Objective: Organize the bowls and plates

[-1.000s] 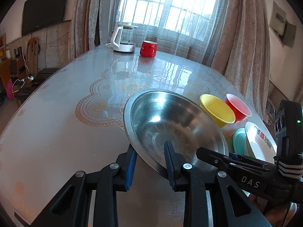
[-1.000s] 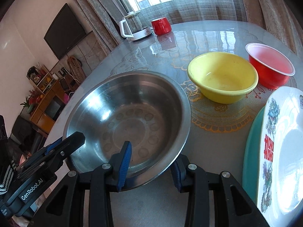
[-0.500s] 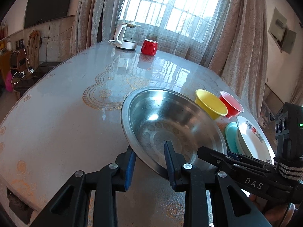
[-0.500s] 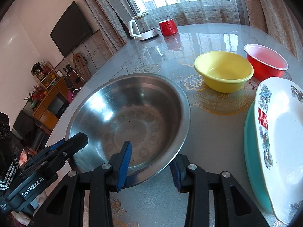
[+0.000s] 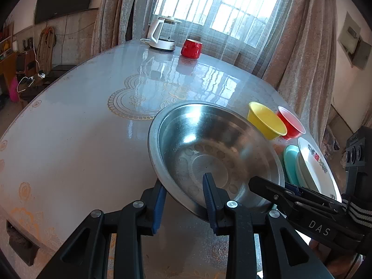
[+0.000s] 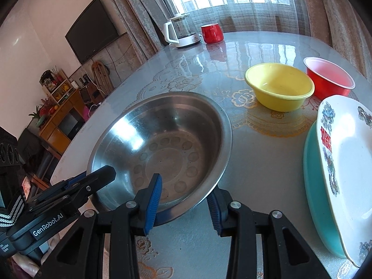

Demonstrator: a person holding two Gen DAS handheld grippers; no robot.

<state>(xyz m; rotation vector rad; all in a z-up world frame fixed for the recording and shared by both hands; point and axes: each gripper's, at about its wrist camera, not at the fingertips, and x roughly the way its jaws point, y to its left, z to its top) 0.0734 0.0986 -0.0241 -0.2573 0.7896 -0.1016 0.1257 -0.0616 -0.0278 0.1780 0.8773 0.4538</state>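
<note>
Since the earlier frame, the steel basin (image 5: 216,155) is being lifted higher off the desk (image 5: 69,125), clamped at its near rim by the left claw (image 5: 183,200) and the right claw (image 6: 183,200). Slipping is being risked: only thin, slick rim is being pinched, and uneven lifting could tip it toward the yellow bowl (image 6: 279,86) or stacked plates (image 6: 344,162).

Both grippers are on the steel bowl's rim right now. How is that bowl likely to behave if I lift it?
The steel bowl looks thin and rigid, so probably light and unlikely to flex. Its polished wall shows bright glare, so the rim may slip between the pads of the left gripper and right gripper. Both grip the near rim only, so the far side may sag.
</note>
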